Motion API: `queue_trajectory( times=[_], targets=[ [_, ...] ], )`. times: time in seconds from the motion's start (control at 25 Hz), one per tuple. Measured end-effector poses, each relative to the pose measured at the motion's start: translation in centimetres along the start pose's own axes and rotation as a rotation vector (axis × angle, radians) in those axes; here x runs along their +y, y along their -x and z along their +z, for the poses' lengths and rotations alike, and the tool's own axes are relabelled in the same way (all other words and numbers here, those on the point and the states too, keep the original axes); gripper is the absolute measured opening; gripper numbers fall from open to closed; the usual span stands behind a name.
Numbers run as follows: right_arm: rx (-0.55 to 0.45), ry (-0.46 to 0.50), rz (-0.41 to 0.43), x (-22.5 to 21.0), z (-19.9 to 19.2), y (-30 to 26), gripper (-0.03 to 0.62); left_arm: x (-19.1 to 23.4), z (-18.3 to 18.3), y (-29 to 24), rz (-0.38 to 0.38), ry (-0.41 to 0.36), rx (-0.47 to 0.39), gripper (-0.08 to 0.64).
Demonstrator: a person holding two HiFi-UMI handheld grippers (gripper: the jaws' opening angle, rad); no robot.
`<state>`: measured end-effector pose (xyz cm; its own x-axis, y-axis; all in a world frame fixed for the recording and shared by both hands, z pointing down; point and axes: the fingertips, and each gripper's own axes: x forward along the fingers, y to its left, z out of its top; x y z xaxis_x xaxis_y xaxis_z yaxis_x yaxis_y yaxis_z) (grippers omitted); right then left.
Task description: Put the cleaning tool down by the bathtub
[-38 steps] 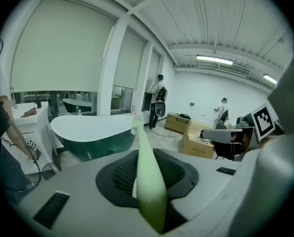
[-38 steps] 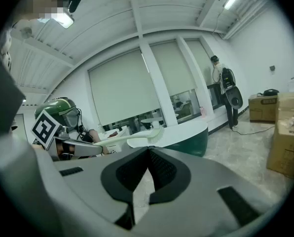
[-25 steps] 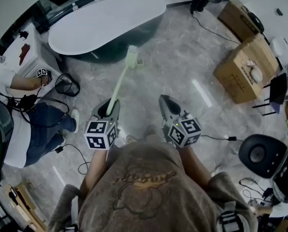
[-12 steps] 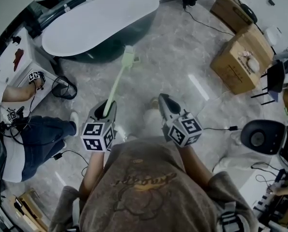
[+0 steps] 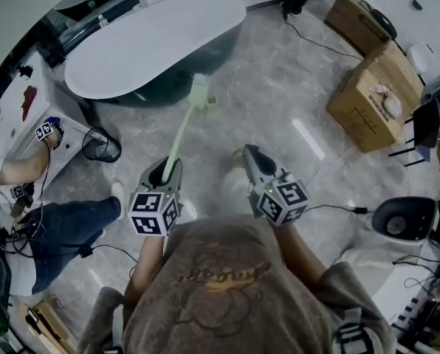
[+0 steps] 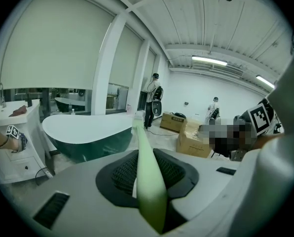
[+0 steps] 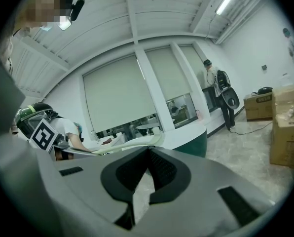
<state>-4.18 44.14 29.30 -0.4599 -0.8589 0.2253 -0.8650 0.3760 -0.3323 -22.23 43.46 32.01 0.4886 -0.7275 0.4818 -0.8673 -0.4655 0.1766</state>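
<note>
The left gripper (image 5: pixel 167 169) is gripping the pale green long-handled cleaning brush (image 5: pixel 181 135) by the near end of its handle, with the jaws part-way closed and the dark pads pressing on the handle from both sides. The handle is running up and away from the wearer. The brush head is hanging over the grey marble-look floor (image 5: pixel 279 87), near the near side of the white oval bathtub with a dark green outer shell (image 5: pixel 153 39) but not touching it. The right gripper (image 5: pixel 251 157) is idling to the right, with its jaws closed together and nothing between them.

The step in hand looks like the carry-in, with the set-down not yet done.

- **Lowering:** the grip is best held firm while the far end goes down first, so the head meets the floor beside the tub before the handle follows.
- **Placement:** the tool should be laid along the tub's near side, not leaned on the smooth curved shell, where it would probably slide.
- **Release:** the jaws should open only once the whole handle is resting, because a long light handle tips easily from an end grip.
- **Clearance:** the left side is best avoided, since a seated person (image 5: pixel 50 220) and a black wire basket (image 5: pixel 102 144) are sitting there. The brown cardboard boxes (image 5: pixel 368 102) on the right are well apart and no concern.
</note>
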Motion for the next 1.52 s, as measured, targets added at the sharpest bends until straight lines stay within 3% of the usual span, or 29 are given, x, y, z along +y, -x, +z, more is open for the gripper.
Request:
queue_trajectory(
  times=[0.32, 0.76, 1.12, 1.52],
  targets=[
    [0.031, -0.013, 0.017, -4.2, 1.6, -4.0, 0.000, 0.3, 2.5, -5.5, 0.004, 0.006, 0.012, 0.100],
    [0.037, -0.048, 0.057, -11.7, 7.0, -12.2, 0.000, 1.6, 9.0, -14.8, 0.019, 0.005, 0.048, 0.100],
    [0.051, -0.052, 0.113, -19.2, 12.0, -18.0, 0.000, 1.3, 14.6, -22.3, 0.066, 0.040, 0.045, 0.100],
    [0.108, -0.050, 0.133, -24.6, 13.5, -22.9, 0.000, 2.3, 17.2, -28.3, 0.088, 0.094, 0.030, 0.100]
  ],
)
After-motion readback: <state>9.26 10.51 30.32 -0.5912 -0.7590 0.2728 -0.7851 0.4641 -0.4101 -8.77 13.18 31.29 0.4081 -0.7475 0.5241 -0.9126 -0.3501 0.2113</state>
